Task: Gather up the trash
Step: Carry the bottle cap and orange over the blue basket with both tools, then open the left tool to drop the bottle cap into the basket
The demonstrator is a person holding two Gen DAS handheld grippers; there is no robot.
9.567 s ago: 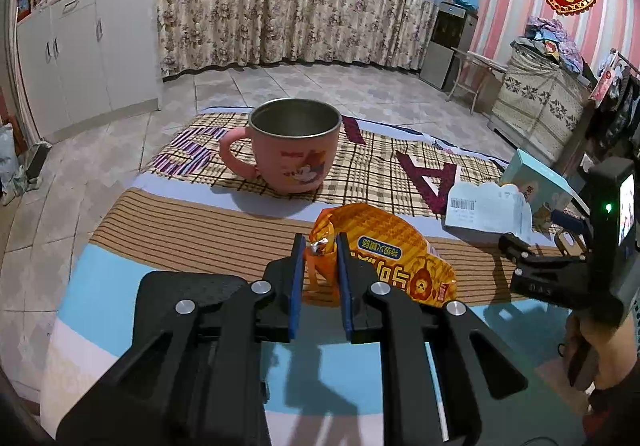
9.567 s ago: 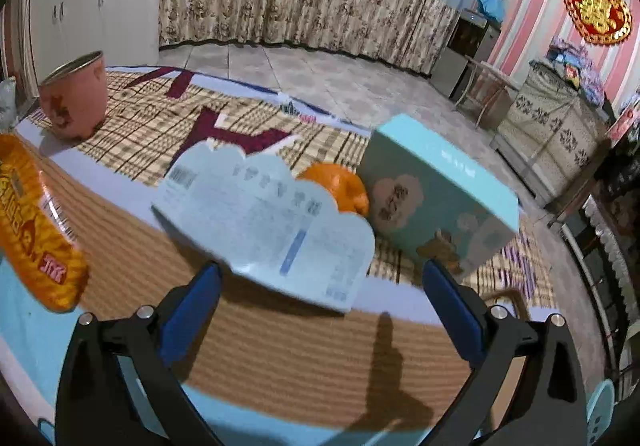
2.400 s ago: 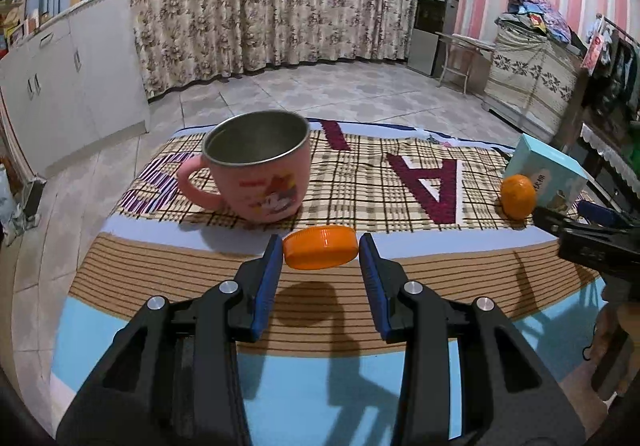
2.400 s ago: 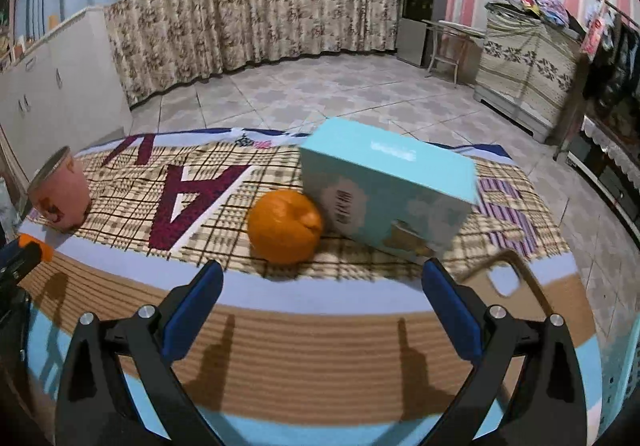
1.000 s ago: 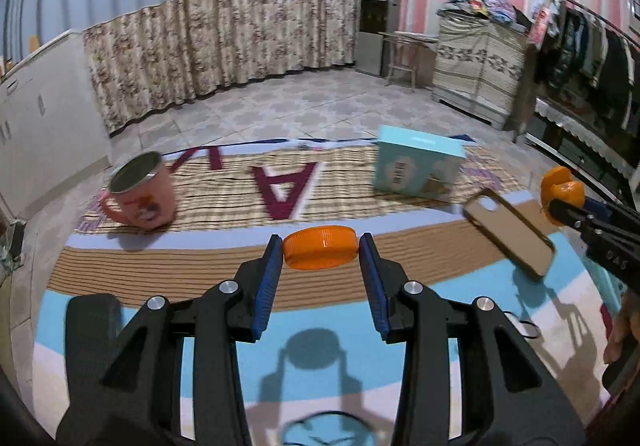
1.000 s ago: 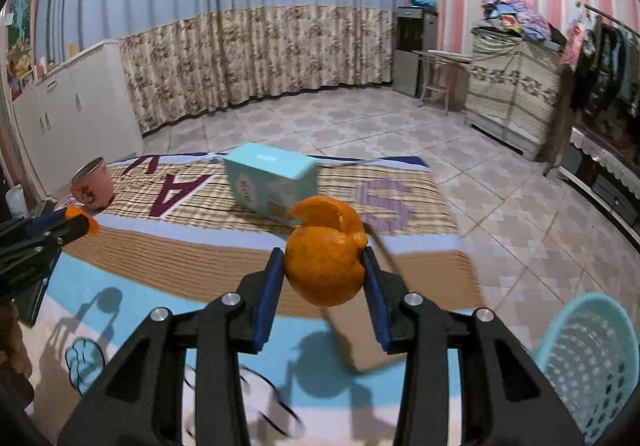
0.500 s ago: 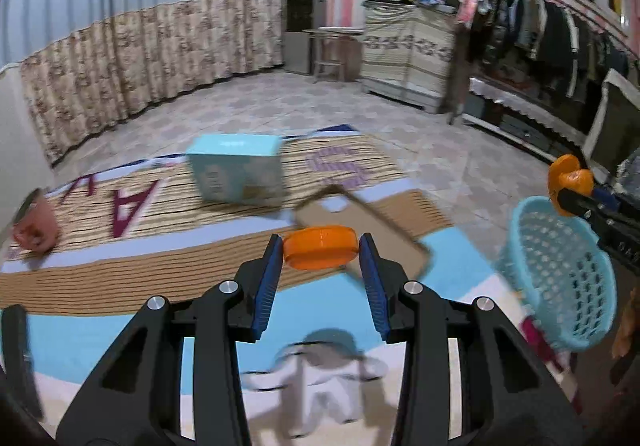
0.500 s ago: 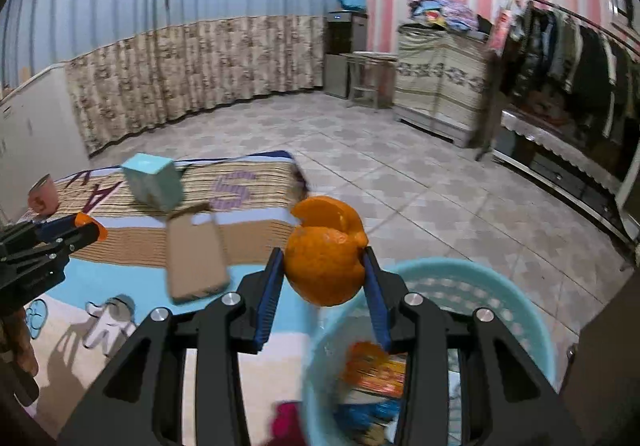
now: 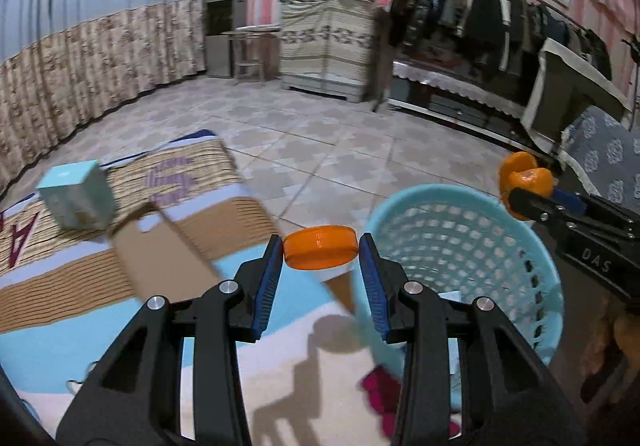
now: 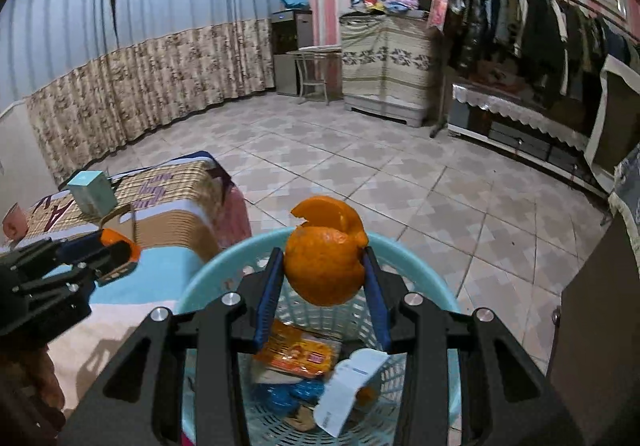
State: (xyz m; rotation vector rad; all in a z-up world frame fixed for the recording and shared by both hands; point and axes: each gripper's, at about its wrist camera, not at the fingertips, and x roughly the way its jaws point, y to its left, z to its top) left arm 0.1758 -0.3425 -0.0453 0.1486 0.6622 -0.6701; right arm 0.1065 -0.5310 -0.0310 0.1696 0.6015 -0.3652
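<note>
Orange peel (image 10: 324, 266) sits clamped between the right fingers (image 10: 370, 286) above the basket (image 10: 420, 266); left fingers (image 9: 270, 274) clamp a cap (image 9: 320, 247).

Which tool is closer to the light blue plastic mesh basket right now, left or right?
Right. The right tool, gripping orange peel, is directly over the light blue plastic mesh basket. The left tool, gripping an orange cap, is beside its rim, over the mat.
</note>
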